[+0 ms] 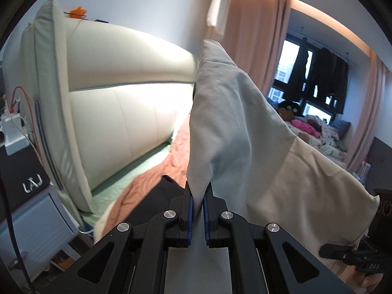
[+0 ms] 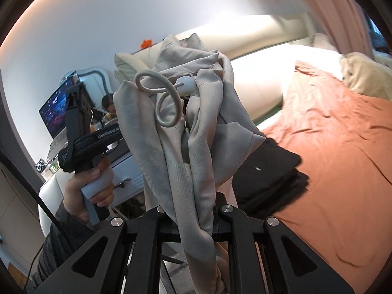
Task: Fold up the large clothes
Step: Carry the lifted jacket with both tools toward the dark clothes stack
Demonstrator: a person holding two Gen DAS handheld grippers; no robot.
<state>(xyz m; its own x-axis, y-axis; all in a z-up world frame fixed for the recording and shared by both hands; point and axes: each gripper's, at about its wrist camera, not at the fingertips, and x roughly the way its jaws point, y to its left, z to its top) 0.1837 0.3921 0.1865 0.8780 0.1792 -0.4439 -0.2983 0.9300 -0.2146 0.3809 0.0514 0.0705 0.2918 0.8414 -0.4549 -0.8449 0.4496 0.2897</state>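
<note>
A large light grey garment [image 1: 227,127] hangs in the air between both grippers above the bed. My left gripper [image 1: 198,203] is shut on a narrow corner of it, the cloth pinched between the blue pads [image 1: 190,210]. My right gripper [image 2: 193,210] is shut on a bunched part of the same garment [image 2: 186,132], where a drawcord loop [image 2: 169,105] with a round toggle shows. The cloth hides the right fingertips. The left gripper also shows in the right wrist view [image 2: 90,142], held by a hand.
The bed has a rust-orange cover [image 2: 330,152] with a stack of folded black clothes [image 2: 267,174] on it. A cream padded headboard [image 1: 127,93] stands behind. A bedside table [image 1: 31,210] is at the left. Pink curtains [image 1: 254,39] and a window with dark clothes hanging are at the right.
</note>
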